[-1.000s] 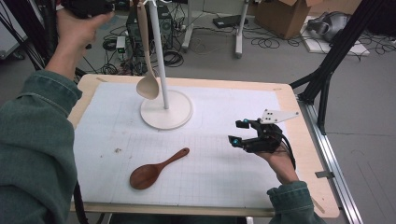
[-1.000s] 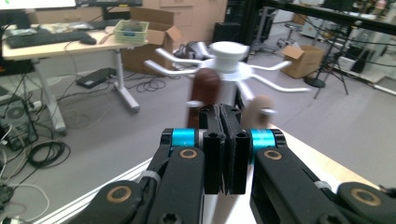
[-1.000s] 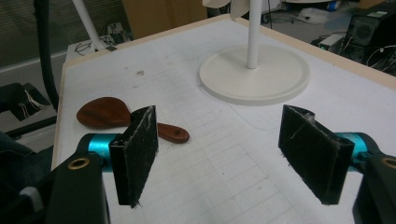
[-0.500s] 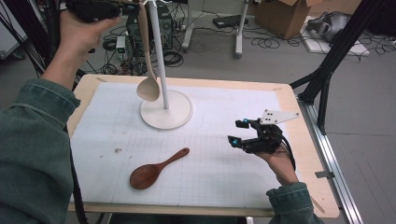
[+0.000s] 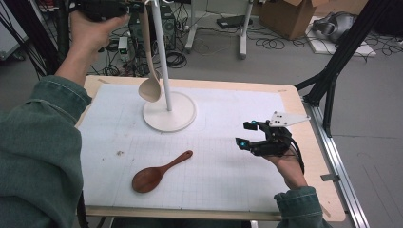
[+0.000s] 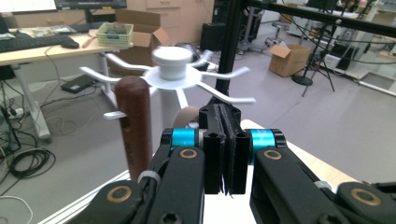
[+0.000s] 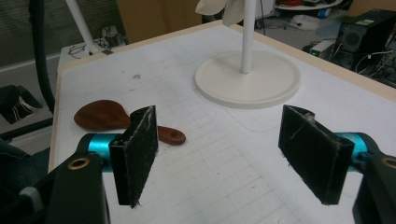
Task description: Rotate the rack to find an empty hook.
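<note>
A pale wooden spoon (image 5: 150, 88) hangs beside the white stand's pole (image 5: 161, 57), bowl down, above the round base (image 5: 180, 118). My left gripper (image 5: 124, 6) is raised at the stand's top. Its jaws are pressed together (image 6: 225, 140) with nothing visible between them. Just left of them a brown wooden handle (image 6: 135, 128) hangs at a white hook of the stand's head (image 6: 172, 65). A dark brown spoon (image 5: 159, 172) lies flat on the white mat. My right gripper (image 5: 248, 134) hovers low over the mat's right side, open and empty (image 7: 229, 154). It faces the dark spoon (image 7: 105, 114) and the base (image 7: 247, 77).
The white gridded mat (image 5: 228, 180) covers a wooden table (image 5: 304, 123). Black tripod legs (image 5: 332, 71) stand off the right edge. Cables and cardboard boxes (image 5: 285, 16) lie on the floor behind the table.
My left hand has shifted a little right, closer to the stand's top. The hanging spoon has barely moved. The right gripper and the dark spoon have stayed put.
</note>
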